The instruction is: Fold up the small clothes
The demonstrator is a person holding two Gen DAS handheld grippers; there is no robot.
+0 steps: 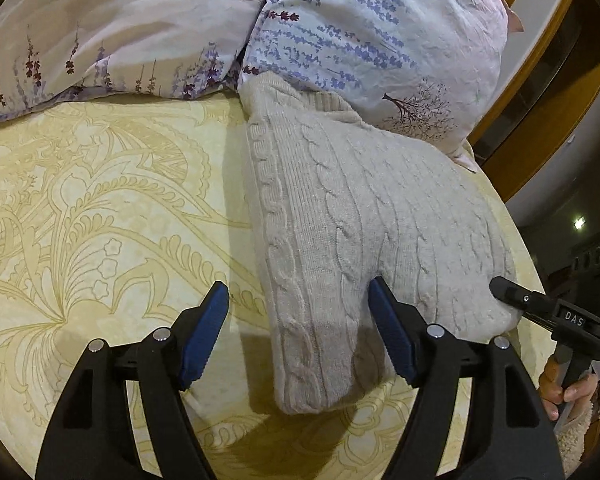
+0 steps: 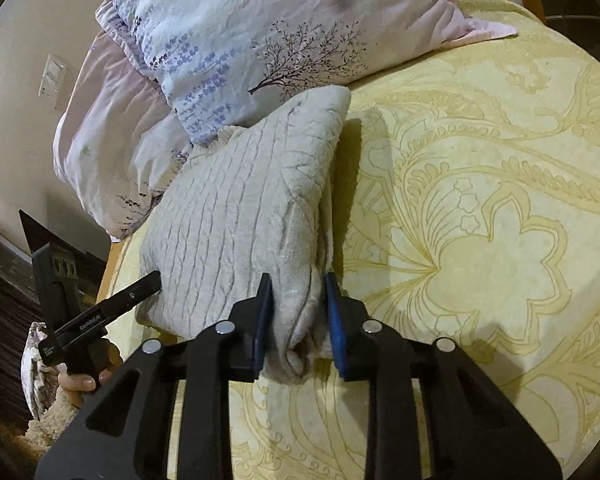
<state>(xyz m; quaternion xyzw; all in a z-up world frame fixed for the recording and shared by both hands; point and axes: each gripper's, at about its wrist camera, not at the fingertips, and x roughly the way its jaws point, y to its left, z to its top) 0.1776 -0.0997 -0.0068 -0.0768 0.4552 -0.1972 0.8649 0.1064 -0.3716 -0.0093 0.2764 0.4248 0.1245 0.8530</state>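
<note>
both black grippers fill the bottom of their own views, blue pads facing inward. the left gripper (image 1: 298, 330) stands wide open, gripping nothing; the near end of the sweater (image 1: 352, 216) lies between its fingers, with the right-hand pad (image 1: 392, 336) against or just over the knit and the left-hand pad over bare bedcover. the right gripper (image 2: 298, 322) is closed most of the way onto a bunched near edge of the sweater (image 2: 244, 216), cloth pinched between its two pads and spilling out just below them.

largest ahead of both is the bedcover (image 1: 100, 208), pale yellow with a swirling floral pattern, running out under and beyond the fingers on every side; in the right wrist view it (image 2: 480, 208) spreads to the right of the gripper. beyond it, at the far end, sits a lilac quilt (image 1: 112, 28) with a pillow (image 1: 380, 40) printed with lavender sprigs and a small tree; the pillow (image 2: 260, 28) overlaps the far end of the sweater.

the sweater is a cream cable-knit, folded into a thick, roughly rectangular bundle lying on the bedcover, stretching away from the fingers toward the pillow.

smallest: in the left wrist view the tip of the right gripper shows at the right, touching the sweater's edge, with the right hand (image 1: 564, 392) on its handle. the right wrist view shows the left gripper's finger at the left, against the sweater's side, with the left hand (image 2: 88, 376) below.
</note>
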